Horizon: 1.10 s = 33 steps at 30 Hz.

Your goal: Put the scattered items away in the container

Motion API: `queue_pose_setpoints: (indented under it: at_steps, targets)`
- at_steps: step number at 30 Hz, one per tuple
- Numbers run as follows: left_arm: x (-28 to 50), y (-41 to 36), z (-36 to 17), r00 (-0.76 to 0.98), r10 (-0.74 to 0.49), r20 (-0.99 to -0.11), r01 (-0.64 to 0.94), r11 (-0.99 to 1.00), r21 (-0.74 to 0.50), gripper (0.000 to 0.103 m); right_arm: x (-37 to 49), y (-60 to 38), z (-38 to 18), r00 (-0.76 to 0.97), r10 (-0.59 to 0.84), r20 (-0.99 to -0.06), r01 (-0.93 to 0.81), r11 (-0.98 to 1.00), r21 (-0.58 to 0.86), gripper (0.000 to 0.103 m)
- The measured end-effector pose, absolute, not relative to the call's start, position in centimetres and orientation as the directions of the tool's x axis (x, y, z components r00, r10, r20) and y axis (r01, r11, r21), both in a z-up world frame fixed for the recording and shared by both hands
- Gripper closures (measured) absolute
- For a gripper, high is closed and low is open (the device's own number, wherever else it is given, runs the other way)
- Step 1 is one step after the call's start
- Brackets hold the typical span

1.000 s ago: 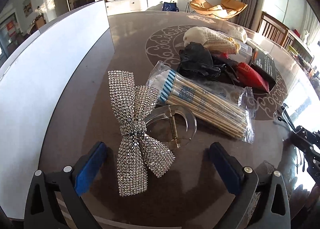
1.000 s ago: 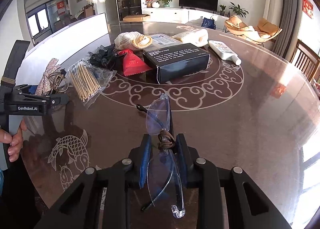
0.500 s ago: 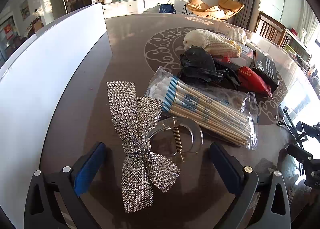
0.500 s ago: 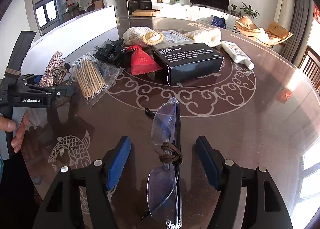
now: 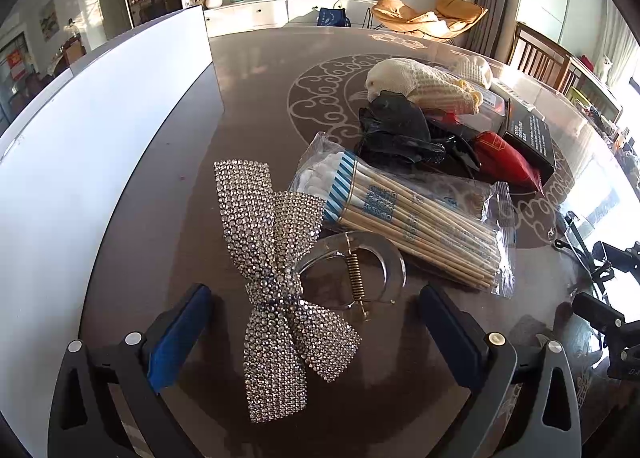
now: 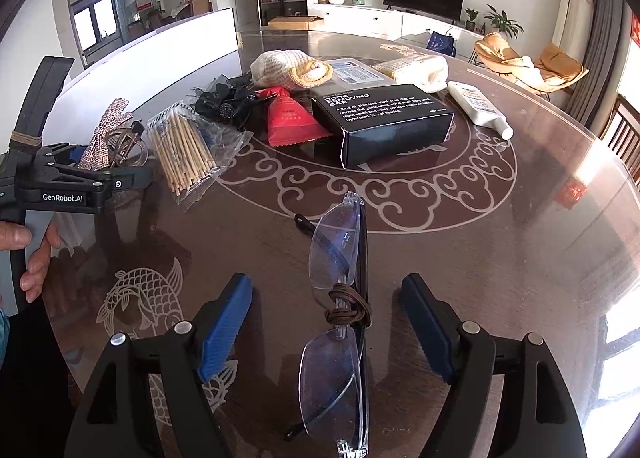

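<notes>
At the far left stood the white container (image 5: 80, 162), its tall wall rising along the edge of the dark glass-topped counter (image 5: 256, 70). Beside it the left gripper (image 5: 312, 342) hovered over a rhinestone bow hair clip (image 5: 276, 278), its jaws released and spread wide to either side of the bow, the blue pads clear of it. The clip's clear curved claw with its brass spring lay just right of the bow's knot. Touching the bow's upper loop was a plastic bag of cotton swabs (image 5: 404, 218), lying slantwise. Behind the bag sat a black hair flower (image 5: 394, 130), a knitted cream pouch (image 5: 424, 84) and a red sachet (image 5: 506, 158), all bunched together, with a black box (image 6: 384, 122) just beside the sachet. A second cream pouch (image 6: 416, 70) and a white tube (image 6: 478, 102) lay further right, near the box.

In the right wrist view a person's hand (image 6: 28, 254) gripped the left tool's handle at the picture's left edge. Further right, the right gripper (image 6: 326, 326) had its jaws opening, with a pair of rimless glasses (image 6: 340, 298) lying folded on the counter between them, neither pad touching the frame. A brown cord (image 6: 348, 308) was knotted round the bridge of the glasses. The glasses lay well apart from the container.
</notes>
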<state>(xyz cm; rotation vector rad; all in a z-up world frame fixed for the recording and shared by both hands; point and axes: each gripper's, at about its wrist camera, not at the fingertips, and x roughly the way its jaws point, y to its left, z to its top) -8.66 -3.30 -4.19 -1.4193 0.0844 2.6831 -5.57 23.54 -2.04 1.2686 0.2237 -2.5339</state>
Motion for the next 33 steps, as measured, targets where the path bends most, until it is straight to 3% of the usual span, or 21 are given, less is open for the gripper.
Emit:
queue_pose_setpoints:
  at_steps: [33]
  targets:
    - [-8.7,-3.27,-4.25,-0.559,0.069,-0.826,-0.123,-0.992,0.0,0.0,-5.65,23.7,-2.09,-0.567,-0.188,-0.802,0.323,-0.946,-0.006,0.022]
